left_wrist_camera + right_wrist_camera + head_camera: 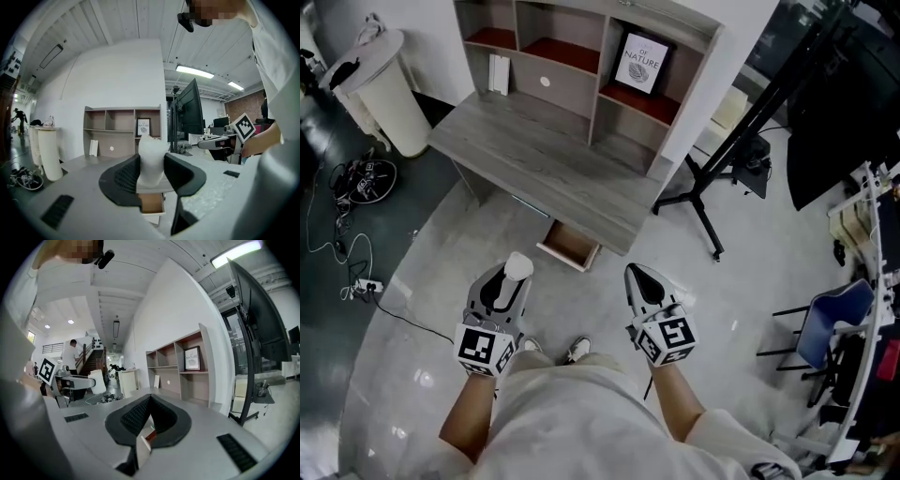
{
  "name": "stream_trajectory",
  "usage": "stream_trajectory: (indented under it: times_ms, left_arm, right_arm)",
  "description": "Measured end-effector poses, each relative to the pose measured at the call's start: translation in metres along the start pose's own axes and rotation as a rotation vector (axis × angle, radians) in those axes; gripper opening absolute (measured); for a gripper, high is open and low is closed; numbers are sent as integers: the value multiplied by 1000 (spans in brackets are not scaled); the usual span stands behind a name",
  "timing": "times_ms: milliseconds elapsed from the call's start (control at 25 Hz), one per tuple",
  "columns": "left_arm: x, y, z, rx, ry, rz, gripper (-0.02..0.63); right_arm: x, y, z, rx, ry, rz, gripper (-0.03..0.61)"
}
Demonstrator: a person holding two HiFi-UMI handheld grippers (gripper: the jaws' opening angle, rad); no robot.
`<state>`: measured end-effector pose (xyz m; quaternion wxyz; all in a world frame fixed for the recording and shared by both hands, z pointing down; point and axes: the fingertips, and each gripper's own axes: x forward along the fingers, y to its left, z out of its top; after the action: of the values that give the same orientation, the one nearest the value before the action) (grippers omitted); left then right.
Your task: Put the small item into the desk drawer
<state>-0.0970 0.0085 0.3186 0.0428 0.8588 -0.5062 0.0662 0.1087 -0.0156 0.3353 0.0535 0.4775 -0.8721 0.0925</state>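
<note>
Jaws of the left tool (pixel 517 273) stand partly spread and clamp a small white item (pixel 519 265) from both sides; in the left gripper view the item (pixel 151 160) stands upright between the dark pads, its rounded top poking above them. The right tool (pixel 636 275) has its jaws pressed together at the tips with nothing between them, as the right gripper view shows (pixel 149 403). Both tools are held side by side in front of the person's body on bare forearms (pixel 474 420), pointing forward and close to level towards the counter (pixel 534 159), each with its marker cube (pixel 485 348) at the rear. The drawer (pixel 569 246) hangs pulled open under the counter's front edge, ahead of the tools and between them in the head view, with bare floor (pixel 609 309) separating it from the item. Around the scene, a white bin (pixel 386 92) stands at the far left beside loose cables (pixel 358 180). A shelf unit (pixel 581 56) sits at the back of the counter and holds a framed print (pixel 641 62). To the right are a black stand (pixel 712 178) and, further right, a blue chair (pixel 832 323)
</note>
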Motion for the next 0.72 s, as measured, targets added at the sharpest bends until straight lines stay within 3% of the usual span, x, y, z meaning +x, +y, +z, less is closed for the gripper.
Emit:
stream_trajectory:
  times_ms: [200,440,720]
  left_arm:
    - [29,8,2,1,1,-27,166]
    - [53,8,-6,-6,23,-107,166]
    - [70,29,-33,-37,86,-143,166]
  right_arm:
    - [16,-14,4,3,13,-10,-3]
    - [19,-28,6,5,19,-83,-2]
    - [42,-23,-22,39,86,-108,-3]
